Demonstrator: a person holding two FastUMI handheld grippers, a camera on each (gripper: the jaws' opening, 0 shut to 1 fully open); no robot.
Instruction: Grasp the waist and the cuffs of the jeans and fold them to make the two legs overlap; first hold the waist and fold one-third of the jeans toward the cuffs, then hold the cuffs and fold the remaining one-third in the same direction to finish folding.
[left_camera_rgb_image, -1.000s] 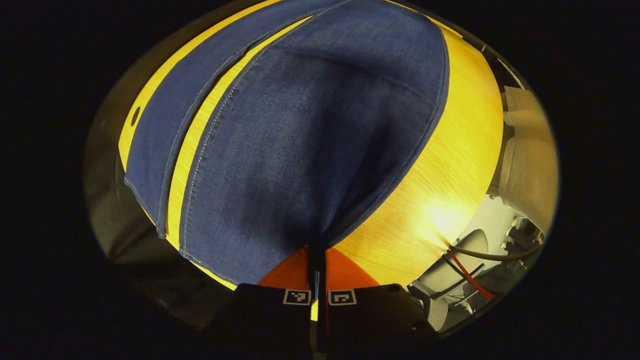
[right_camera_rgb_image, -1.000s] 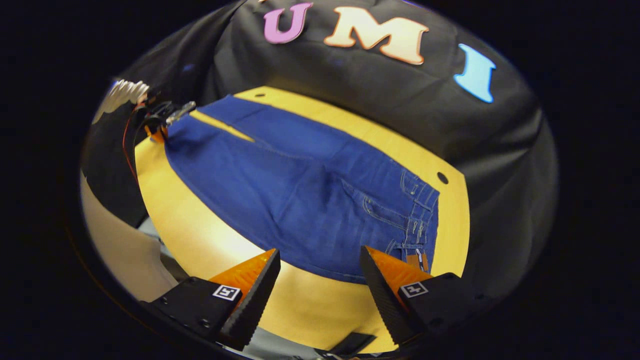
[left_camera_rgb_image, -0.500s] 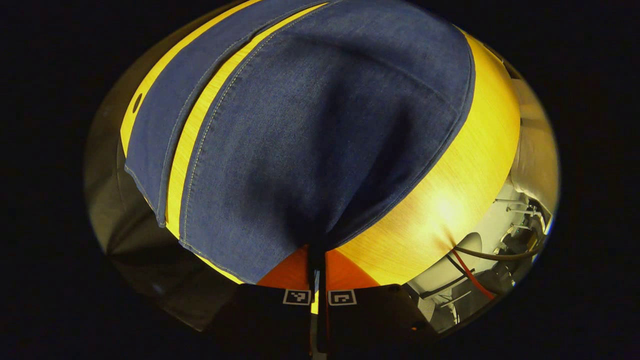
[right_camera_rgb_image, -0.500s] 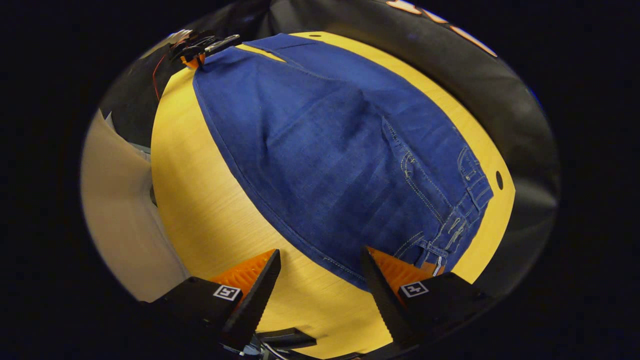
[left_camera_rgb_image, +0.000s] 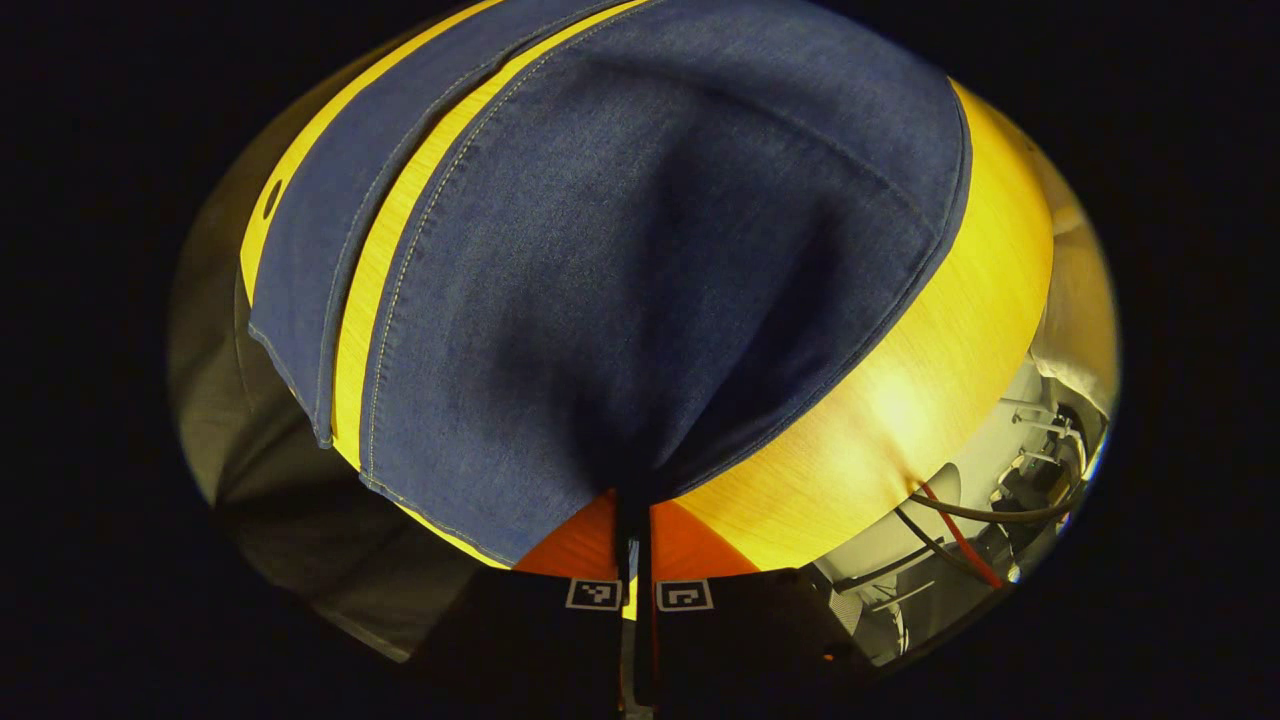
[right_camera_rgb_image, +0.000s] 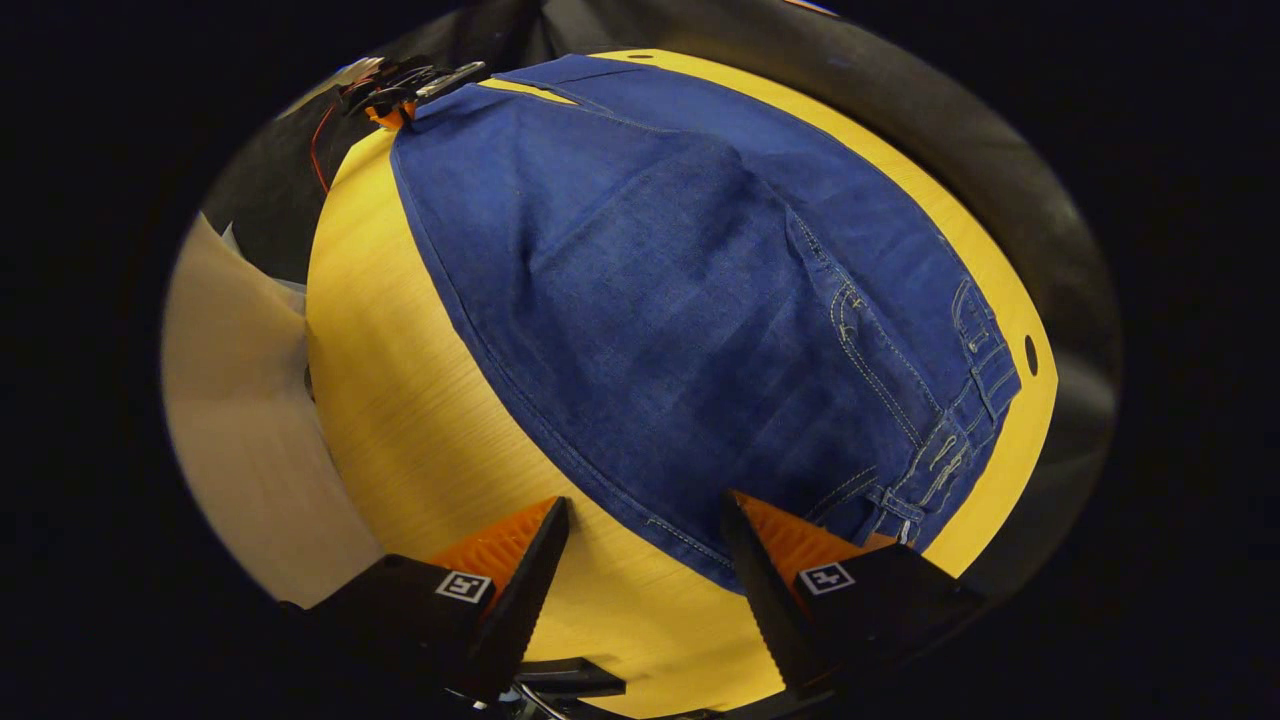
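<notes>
While the left claw (left_camera_rgb_image: 634, 560) pinches denim jeans (left_camera_rgb_image: 620, 280), the right claw (right_camera_rgb_image: 640, 590) gapes empty.

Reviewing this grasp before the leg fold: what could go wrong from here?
1. The right gripper is open at the jeans near the waist, with the near edge between its fingers; shutting now may catch only the hem and slip.
2. The left gripper pinches the cuff at one narrow spot, so lifting could bunch the leg.
3. The legs lie apart on the table; uneven lifting could skew the overlap.
</notes>
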